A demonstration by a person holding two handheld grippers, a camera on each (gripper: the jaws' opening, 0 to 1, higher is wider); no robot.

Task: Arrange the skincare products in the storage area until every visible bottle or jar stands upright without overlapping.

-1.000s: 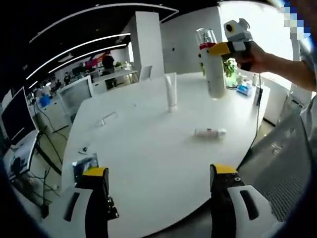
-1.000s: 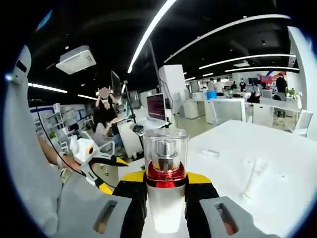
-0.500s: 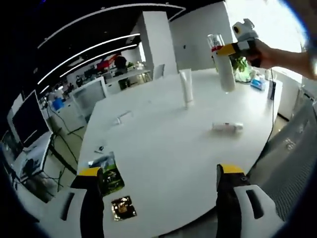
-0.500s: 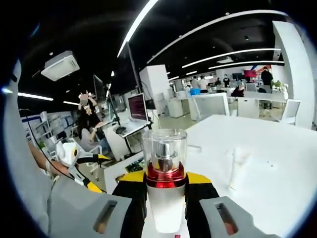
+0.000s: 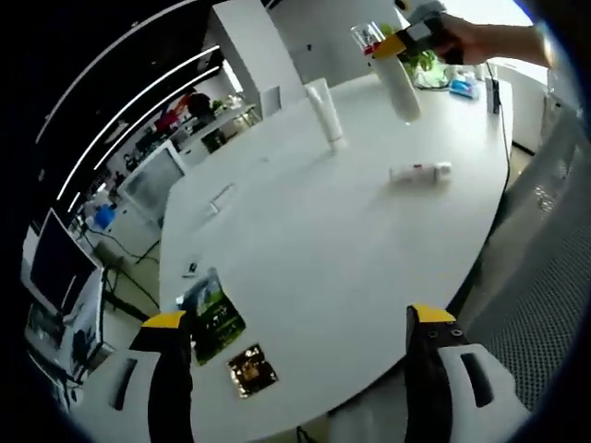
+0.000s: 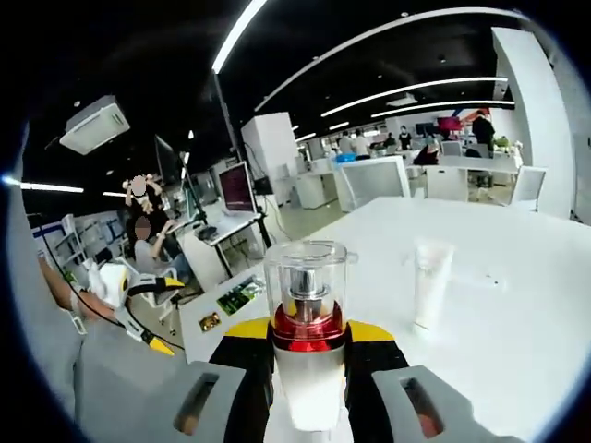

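My right gripper point(image 6: 307, 346) is shut on a white pump bottle point(image 6: 307, 318) with a red collar and clear cap, held in the air above the white table point(image 6: 517, 305). In the left gripper view that same bottle point(image 5: 395, 76) hangs tilted over the far side of the table, in the right gripper point(image 5: 406, 39) held by a hand. A white tube point(image 5: 323, 113) stands upright on the table; the right gripper view shows this tube point(image 6: 430, 282) to the bottle's right. A small white bottle point(image 5: 420, 172) lies on its side. My left gripper point(image 5: 300, 337) is open over the near table edge.
Two flat packets point(image 5: 214, 314) point(image 5: 252, 369) lie near the table's point(image 5: 314, 249) front-left edge. A small white object point(image 5: 219, 199) lies further back. Desks, monitors and seated people point(image 6: 148, 242) fill the office around. A person's sleeve point(image 6: 55, 332) is at the left.
The left gripper's camera has pulled back and tilted, so more of the near table edge and the packets show. The right gripper still holds the pump bottle aloft; its view swung slightly toward the tube.
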